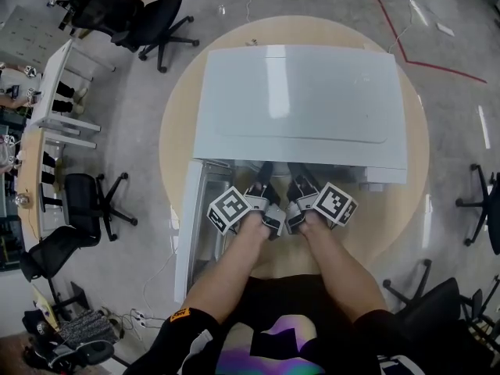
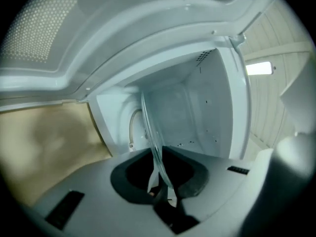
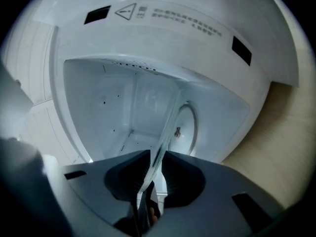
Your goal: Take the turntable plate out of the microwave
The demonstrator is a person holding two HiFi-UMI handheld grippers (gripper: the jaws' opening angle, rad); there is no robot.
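Observation:
The white microwave stands on a round table with its door swung open to the left. Both grippers reach into its cavity side by side, their tips under the top's front edge. The clear glass turntable plate shows edge-on in the left gripper view, and my left gripper is shut on its rim. In the right gripper view the same plate runs between the dark pads of my right gripper, which is shut on the rim too. The plate stands clear of the round recess in the cavity floor. The head view hides the plate.
The round wooden table leaves only a narrow margin around the microwave. Black office chairs and white desks stand to the left, with another chair at the right. The cavity walls close in on both grippers.

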